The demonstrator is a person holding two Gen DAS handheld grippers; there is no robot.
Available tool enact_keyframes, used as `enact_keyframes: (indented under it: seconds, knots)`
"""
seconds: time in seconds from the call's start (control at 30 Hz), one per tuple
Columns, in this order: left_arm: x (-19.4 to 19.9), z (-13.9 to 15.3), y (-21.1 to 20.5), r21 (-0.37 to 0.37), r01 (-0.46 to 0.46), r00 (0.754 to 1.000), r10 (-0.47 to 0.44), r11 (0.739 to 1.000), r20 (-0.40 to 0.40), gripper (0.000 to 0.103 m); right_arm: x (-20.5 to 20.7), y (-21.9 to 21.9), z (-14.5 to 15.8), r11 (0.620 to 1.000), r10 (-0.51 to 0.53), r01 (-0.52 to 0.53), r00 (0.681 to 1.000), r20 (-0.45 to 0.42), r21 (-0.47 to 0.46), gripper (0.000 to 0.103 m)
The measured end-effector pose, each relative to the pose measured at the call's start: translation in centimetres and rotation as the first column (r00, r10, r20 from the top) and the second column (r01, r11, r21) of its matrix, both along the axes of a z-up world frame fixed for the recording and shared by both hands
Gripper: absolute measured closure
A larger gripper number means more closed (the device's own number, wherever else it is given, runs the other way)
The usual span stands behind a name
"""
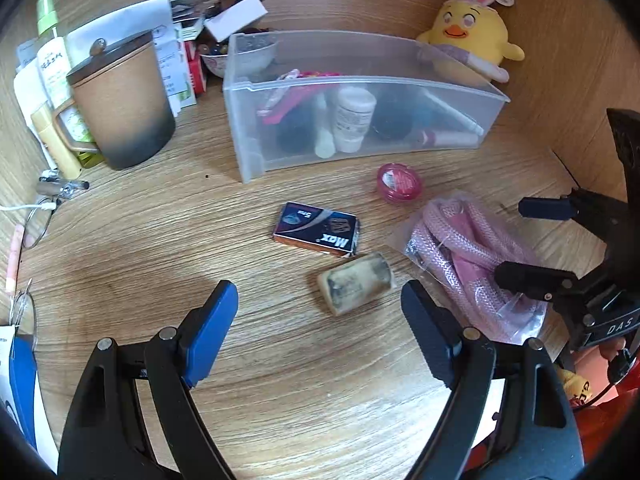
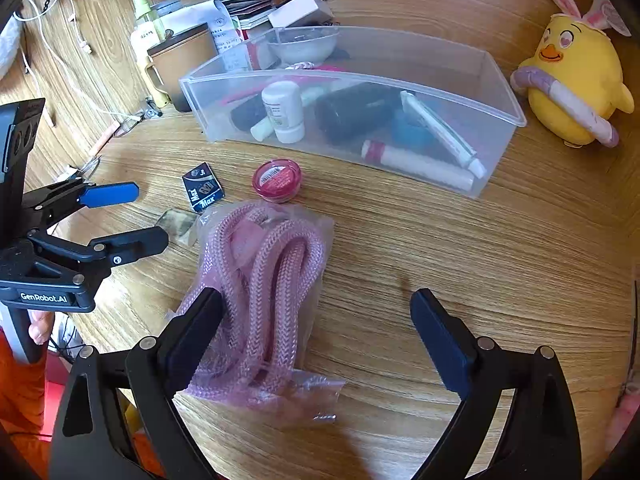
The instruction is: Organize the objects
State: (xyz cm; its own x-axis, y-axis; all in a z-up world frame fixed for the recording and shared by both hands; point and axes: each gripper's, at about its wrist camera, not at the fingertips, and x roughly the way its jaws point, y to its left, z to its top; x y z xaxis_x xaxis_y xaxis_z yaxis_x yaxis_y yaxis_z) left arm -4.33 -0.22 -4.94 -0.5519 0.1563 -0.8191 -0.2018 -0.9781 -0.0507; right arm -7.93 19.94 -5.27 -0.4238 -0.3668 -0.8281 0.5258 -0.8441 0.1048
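bare wood (image 1: 280, 400) between claw (image 1: 320, 332) fingers

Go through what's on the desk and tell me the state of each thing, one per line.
left tool: open, empty
right tool: open, over the bagged rope, not gripping
clear bin: open-topped, partly filled
pink rope: coiled, in a plastic bag, on the desk
pink jar: lid on
Max box: closed, lying flat
mug: lidded, upright

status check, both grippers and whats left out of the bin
Left gripper open over grubby beige eraser. Right gripper open at bagged pink rope. Clear plastic bin unobstructed.
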Motion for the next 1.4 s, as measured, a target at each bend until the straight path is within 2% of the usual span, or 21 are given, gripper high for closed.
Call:
enact_keyframes:
  seconds: [0.1, 0.2, 0.3, 0.37, 0.4, 0.5, 0.67, 0.73, 0.83, 0.97, 1.1, 1.4]
  knots:
    - [-0.2, -0.5, 0.9, -0.028, 0.012, 1.0, -0.012, 1.0, 0.005, 0.019, -0.2, 0.3, 0.8, 0.999, 0.006, -0.005, 1.0, 0.009, -0.032, 0.009]
    - [-0.4, -0.9, 1.2, -0.044, 0.0, 1.0, 0.001, 0.999, 0.002, 0.026, 0.1, -0.5, 1.2, 0.998, 0.034, -0.034, 0.999, 0.012, -0.06, 0.009]
    - [0.0, -0.6, 1.2, -0.045, -0.012, 1.0, 0.012, 0.999, -0.01, 0.043, 0.6, -1.6, 0.8, 0.997, 0.064, -0.063, 0.998, 0.001, -0.041, 0.009]
    - [0.5, -0.4, 0.8, -0.044, -0.018, 1.0, 0.017, 0.999, -0.019, 0.059, 0.8, -2.3, 0.3, 0.997, 0.075, -0.075, 0.997, 0.015, -0.032, 0.009]
    - [0.7, -0.4, 0.7, -0.045, -0.024, 0.999, 0.023, 0.999, -0.022, 0.062, 0.7, -2.7, 0.0, 0.997, 0.077, -0.076, 0.997, 0.024, -0.031, 0.009]
    - [1.1, -0.4, 0.0, -0.028, -0.048, 0.998, 0.048, 0.998, -0.028, 0.062, 0.4, -3.7, -0.8, 0.996, 0.084, -0.083, 0.995, 0.048, -0.017, 0.007]
    - [1.4, -0.2, -0.9, 0.007, -0.077, 0.996, 0.077, 0.997, -0.044, 0.062, 1.0, -4.7, -1.2, 0.994, 0.101, -0.099, 0.995, -0.026, 0.053, 0.009]
    - [1.4, 0.1, -1.0, 0.018, -0.084, 0.995, 0.085, 0.996, -0.053, 0.062, 1.4, -5.1, -1.3, 0.99, 0.121, -0.115, 0.99, -0.071, 0.084, 0.025]
    - [1.4, 0.8, -1.2, 0.033, -0.088, 0.993, 0.09, 0.996, -0.073, 0.062, 1.6, -4.9, -1.1, 0.99, 0.128, -0.122, 0.988, -0.083, 0.072, 0.04]
    - [1.5, 1.8, -1.1, 0.039, -0.082, 0.99, 0.086, 0.996, -0.108, 0.062, 1.6, -4.2, -0.7, 0.993, 0.114, -0.111, 0.991, -0.073, 0.039, 0.045]
    - [1.5, 3.1, -0.9, 0.046, -0.073, 0.986, 0.079, 0.996, -0.149, 0.062, 1.8, -2.5, 0.7, 0.996, 0.087, -0.088, 0.992, -0.089, 0.001, 0.056]
    - [0.1, 5.8, -0.3, 0.043, -0.068, 0.971, 0.076, 0.997, -0.228, 0.062, 1.1, -0.5, 3.3, 0.999, 0.03, -0.036, 0.987, -0.157, -0.03, 0.057]
